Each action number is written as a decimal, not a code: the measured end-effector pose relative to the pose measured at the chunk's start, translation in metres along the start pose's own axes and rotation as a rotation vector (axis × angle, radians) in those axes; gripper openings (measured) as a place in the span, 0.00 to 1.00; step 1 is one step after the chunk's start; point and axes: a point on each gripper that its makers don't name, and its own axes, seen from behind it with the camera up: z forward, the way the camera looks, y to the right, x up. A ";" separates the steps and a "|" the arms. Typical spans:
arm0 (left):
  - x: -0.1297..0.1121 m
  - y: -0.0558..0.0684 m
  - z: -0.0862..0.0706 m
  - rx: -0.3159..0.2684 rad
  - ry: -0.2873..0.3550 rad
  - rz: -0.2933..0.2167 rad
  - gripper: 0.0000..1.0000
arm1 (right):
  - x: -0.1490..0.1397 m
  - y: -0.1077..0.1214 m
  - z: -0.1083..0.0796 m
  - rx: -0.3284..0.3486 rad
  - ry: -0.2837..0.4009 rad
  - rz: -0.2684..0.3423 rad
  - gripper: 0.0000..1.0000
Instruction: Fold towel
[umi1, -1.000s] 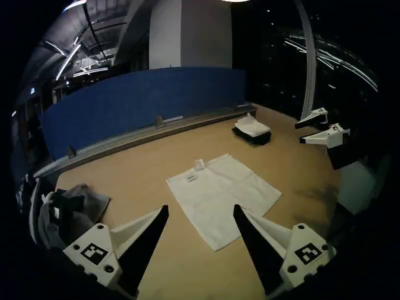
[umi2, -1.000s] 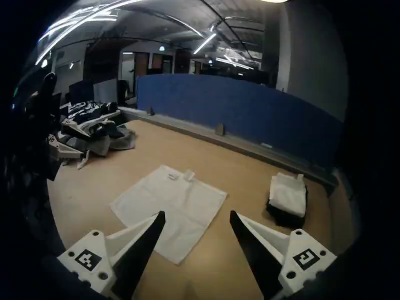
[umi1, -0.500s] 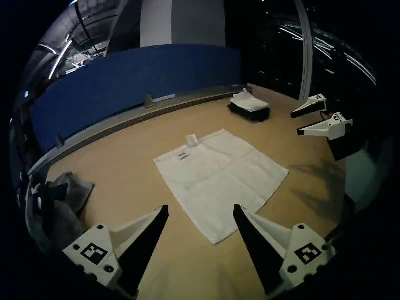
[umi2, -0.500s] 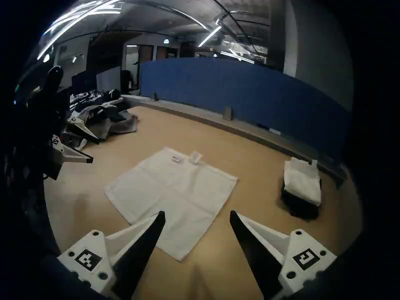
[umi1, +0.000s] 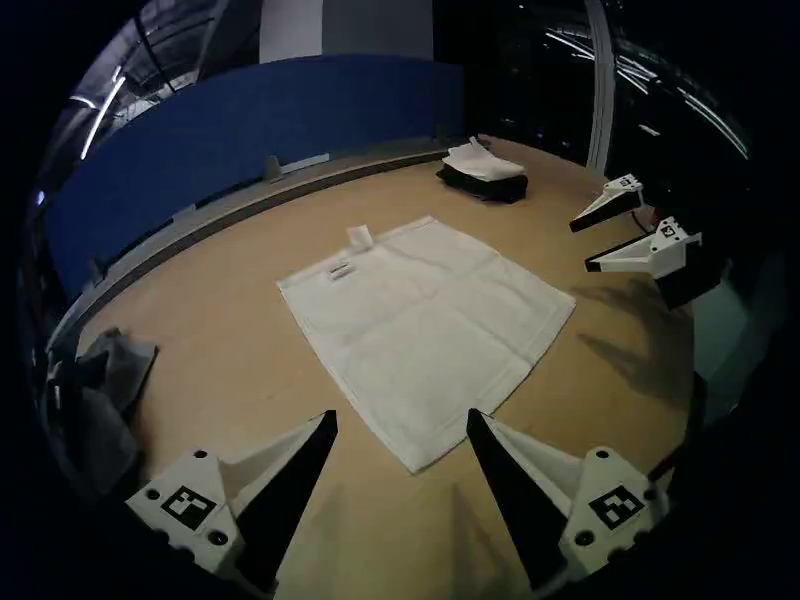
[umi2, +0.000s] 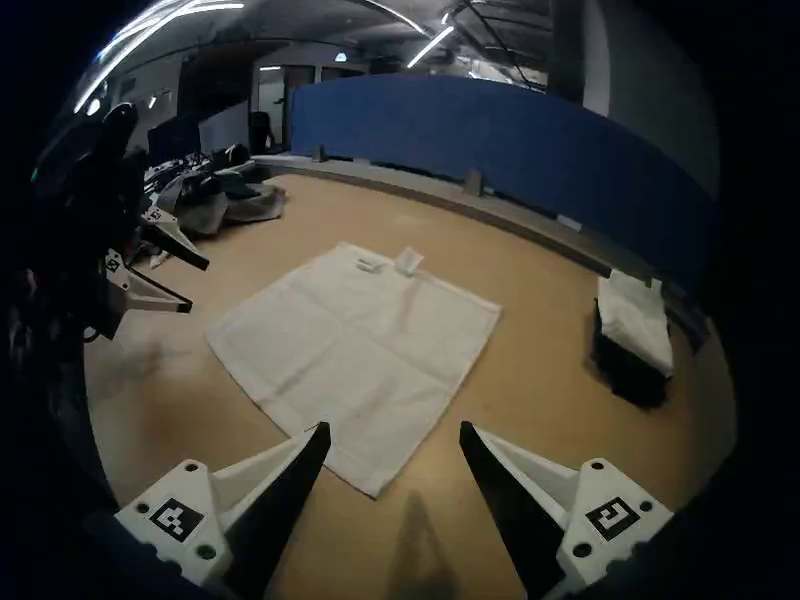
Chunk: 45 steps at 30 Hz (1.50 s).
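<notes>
A dark shallow box (umi1: 487, 184) at the far end of the tan wooden desk (umi1: 230, 330) holds folded white cloths (umi1: 478, 160). A white square towel (umi1: 425, 315) lies flat mid-desk; the left gripper (umi1: 400, 415) and right gripper (umi2: 393, 427) each have empty, spread jaws with a towel corner between them

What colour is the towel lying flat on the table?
White towel, clearest in the left gripper view.

both grippers, left gripper (umi1: 400, 440) and right gripper (umi2: 393, 450), hover spread.
</notes>
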 end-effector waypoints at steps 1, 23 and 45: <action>-0.002 0.001 0.001 -0.003 -0.005 0.001 0.97 | -0.002 -0.001 0.001 0.002 -0.006 -0.002 1.00; -0.042 0.019 0.023 -0.079 -0.157 0.021 0.96 | -0.048 -0.007 0.020 0.054 -0.153 -0.019 1.00; -0.052 0.021 0.031 -0.082 -0.229 0.044 0.75 | -0.065 -0.010 0.024 0.073 -0.223 -0.010 0.76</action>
